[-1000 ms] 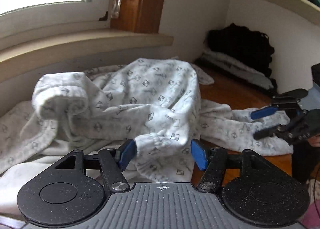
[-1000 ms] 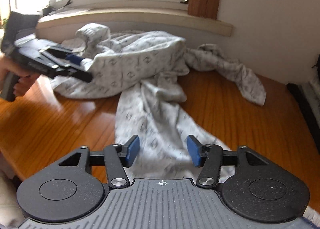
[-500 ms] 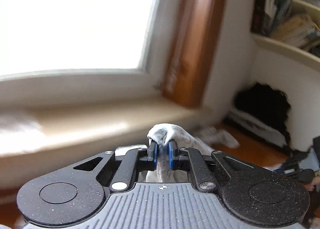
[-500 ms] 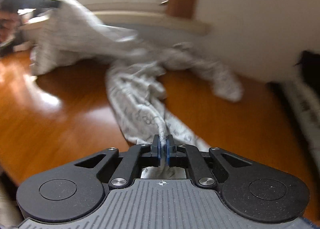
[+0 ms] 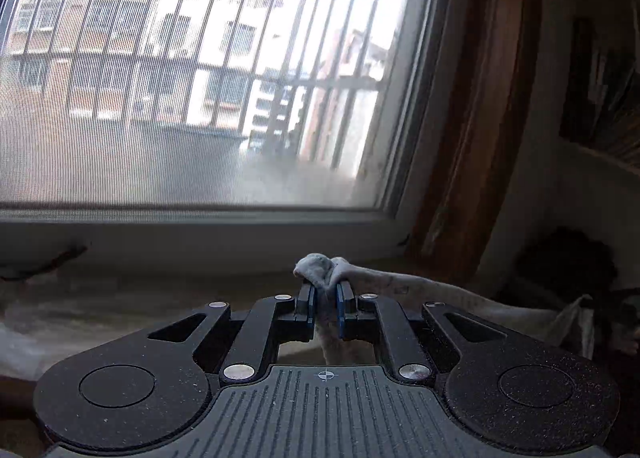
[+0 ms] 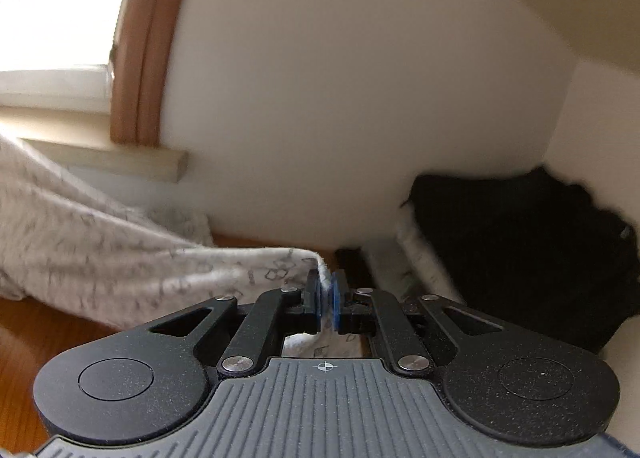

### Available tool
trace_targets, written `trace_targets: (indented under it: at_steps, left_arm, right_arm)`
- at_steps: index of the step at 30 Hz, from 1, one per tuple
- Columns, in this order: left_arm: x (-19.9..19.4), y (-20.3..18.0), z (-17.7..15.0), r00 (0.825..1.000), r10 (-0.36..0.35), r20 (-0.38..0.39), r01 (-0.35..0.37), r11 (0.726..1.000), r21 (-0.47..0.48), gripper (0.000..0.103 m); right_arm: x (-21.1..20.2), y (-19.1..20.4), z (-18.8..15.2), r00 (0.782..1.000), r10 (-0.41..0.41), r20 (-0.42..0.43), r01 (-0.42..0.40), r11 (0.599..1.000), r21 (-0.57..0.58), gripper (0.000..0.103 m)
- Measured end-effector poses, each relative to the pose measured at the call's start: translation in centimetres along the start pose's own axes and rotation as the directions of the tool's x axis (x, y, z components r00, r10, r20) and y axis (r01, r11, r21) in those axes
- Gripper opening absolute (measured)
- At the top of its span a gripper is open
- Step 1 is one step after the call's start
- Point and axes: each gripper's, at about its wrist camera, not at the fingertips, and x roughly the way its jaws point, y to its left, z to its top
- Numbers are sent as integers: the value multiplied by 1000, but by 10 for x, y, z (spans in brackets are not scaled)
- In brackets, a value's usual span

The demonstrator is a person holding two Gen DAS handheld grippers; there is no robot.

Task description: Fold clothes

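Left tool (image 5: 325,308) clamped on garment (image 5: 320,272), barred window (image 5: 192,69) ahead, right tool (image 6: 327,304) pinching garment (image 6: 120,258), black pile (image 6: 520,250)

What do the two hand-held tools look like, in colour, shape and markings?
Both look alike. The left tool and the right tool each have a grey ribbed body with a small white crosshair mark, two black speckled lobes with a round disc outline, black linkage bars with silver rivets, and black fingers with blue pads. No cables or sleeves show.
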Motion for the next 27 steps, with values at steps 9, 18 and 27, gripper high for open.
trace_targets:
  at_steps: [9,18,27]
  left_arm:
    - [57,28,-65,993,21,-115,-25,999,-29,55]
    - [68,37,-104,997,-8,-82,3,998,-66,75]
    - [65,50,-110,999,-30,-31,26,993,-111,86]
  right_arm:
    - [36,53,-33,992,123,2,-123,991,56,38]
    - [57,82,-41,968,253,6,-251,956,154,48]
    - [74,84,-48,966,257,-36,-246,951,186,50]
